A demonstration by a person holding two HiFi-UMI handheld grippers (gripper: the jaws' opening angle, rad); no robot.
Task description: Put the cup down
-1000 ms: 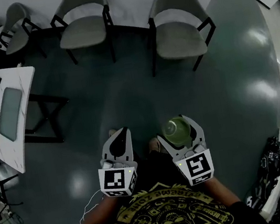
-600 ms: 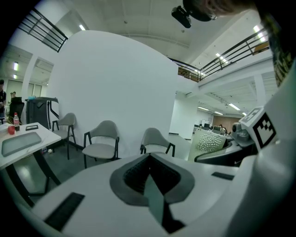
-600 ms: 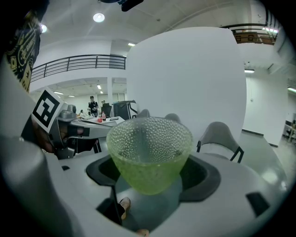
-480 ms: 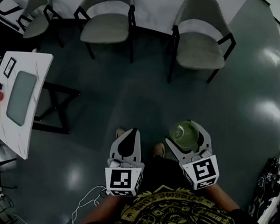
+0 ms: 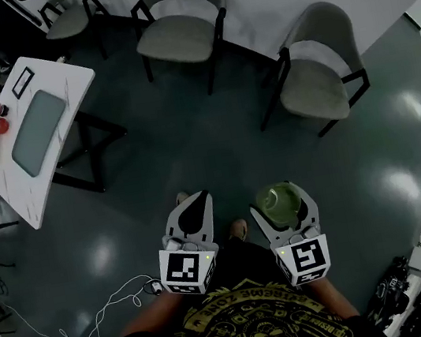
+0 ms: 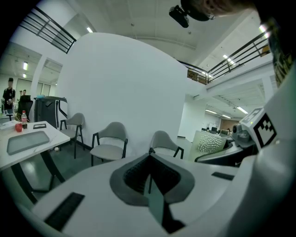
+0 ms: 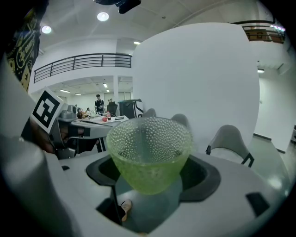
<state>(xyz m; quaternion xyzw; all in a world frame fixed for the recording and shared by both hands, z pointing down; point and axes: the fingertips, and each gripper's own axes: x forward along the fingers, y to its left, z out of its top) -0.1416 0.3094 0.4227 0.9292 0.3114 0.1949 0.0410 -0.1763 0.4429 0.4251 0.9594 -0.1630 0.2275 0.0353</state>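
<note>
The cup [image 7: 149,152], a pale green glass covered in small raised beads, is held upright between the jaws of the right gripper [image 5: 281,206]. The jaws are closed against its lower sides, and its mouth is turned upward. It is carried in the air above the dark, glossy floor [image 5: 192,151], close in front of the person's body and resting on no surface.

The left gripper [image 5: 191,207] is held just beside the right one. Its jaws are pressed together, with nothing between them.

A black-and-white square marker is shown on the cube of each gripper, at the left [image 5: 186,270] and at the right [image 5: 305,257]. No letters are carried by these patterns. Yellow arched lettering is printed on the person's dark shirt [image 5: 253,328], but it cannot be read.

A white table [image 5: 8,198] is seen well apart at the left, with a grey rectangular tray [image 5: 38,132] and a small red object [image 5: 2,124] on it. In the left gripper view a bottle [image 6: 24,119] with a red label is also seen there, its print too small to be read. Grey chairs [image 5: 180,37] are lined up along the white wall. A thin pale cable [image 5: 98,310] is laid across the floor.
</note>
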